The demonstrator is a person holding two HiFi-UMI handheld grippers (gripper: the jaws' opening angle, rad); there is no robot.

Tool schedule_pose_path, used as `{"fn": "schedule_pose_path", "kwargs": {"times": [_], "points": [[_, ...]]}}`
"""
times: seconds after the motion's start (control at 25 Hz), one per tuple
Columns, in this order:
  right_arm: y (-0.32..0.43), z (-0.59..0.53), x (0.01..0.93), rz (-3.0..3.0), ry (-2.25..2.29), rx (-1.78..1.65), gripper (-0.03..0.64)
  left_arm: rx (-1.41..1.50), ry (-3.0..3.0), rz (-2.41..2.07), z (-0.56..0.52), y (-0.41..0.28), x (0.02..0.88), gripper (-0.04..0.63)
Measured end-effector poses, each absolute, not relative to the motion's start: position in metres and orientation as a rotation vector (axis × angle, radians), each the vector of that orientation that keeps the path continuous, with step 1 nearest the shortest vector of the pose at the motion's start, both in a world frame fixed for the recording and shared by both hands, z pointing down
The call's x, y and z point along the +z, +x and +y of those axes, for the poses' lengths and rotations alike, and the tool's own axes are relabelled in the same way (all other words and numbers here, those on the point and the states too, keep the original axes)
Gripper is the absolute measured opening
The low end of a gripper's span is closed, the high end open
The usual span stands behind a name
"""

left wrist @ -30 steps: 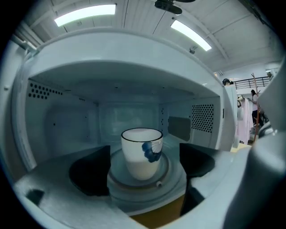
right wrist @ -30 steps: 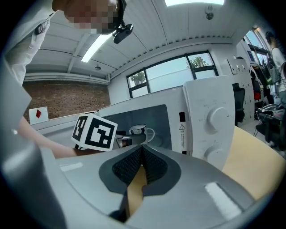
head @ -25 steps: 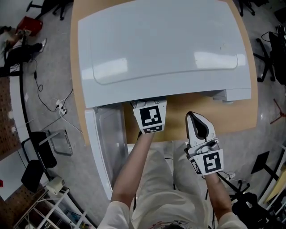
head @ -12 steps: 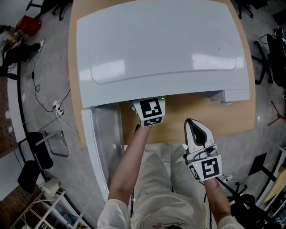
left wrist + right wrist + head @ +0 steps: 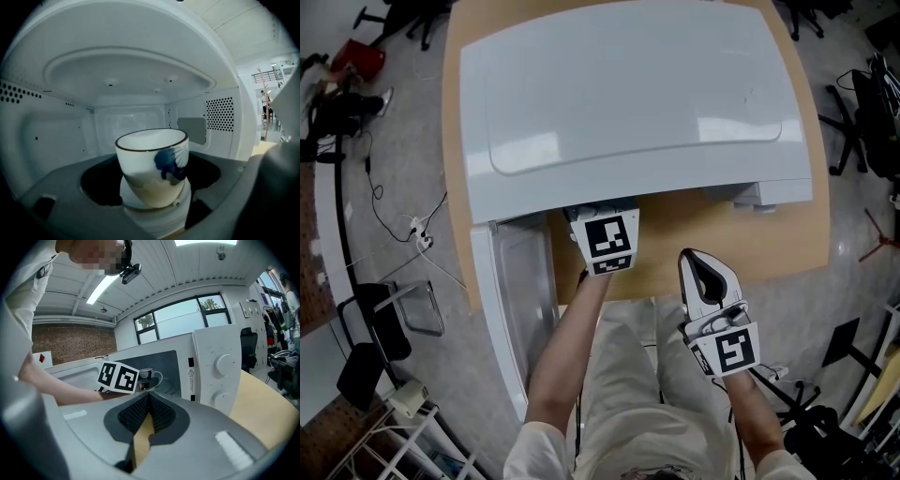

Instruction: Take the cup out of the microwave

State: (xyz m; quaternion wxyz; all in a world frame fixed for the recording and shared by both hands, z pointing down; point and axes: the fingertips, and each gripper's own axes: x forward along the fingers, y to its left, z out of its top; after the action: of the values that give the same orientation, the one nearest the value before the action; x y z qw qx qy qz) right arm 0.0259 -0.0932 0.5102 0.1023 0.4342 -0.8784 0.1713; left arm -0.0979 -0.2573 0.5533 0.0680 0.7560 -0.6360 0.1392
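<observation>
Little has shifted since the earlier frame. Your left tongs (image 5: 605, 242) still reach into the microwave (image 5: 628, 94) just left of centre in the head view. Your right tongs (image 5: 705, 267) still wait at lower right, above the front edge of the surface (image 5: 703, 230).

The door (image 5: 520, 300) hangs open at lower left, so that step is done. The cup (image 5: 152, 164), white with a dark rim and a blue motif, is inside the cavity at the centre of the left gripper view, tilted slightly.

Your left tongs stand wide around it, and the pads appear clamped on its lower sides. I judge the grip made; lifting the cup and drawing it out through the opening remains. Your right tongs are pressed together and hold nothing.
</observation>
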Motion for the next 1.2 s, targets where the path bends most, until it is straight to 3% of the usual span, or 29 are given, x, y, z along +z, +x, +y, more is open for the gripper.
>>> {"fn": "schedule_pose_path", "kwargs": {"times": [1.2], "points": [[0.032,-0.072,0.429,-2.66,1.288,0.386,0.008,0.42,2.241,-1.86,-0.116,-0.067,0.475,0.39]]}}
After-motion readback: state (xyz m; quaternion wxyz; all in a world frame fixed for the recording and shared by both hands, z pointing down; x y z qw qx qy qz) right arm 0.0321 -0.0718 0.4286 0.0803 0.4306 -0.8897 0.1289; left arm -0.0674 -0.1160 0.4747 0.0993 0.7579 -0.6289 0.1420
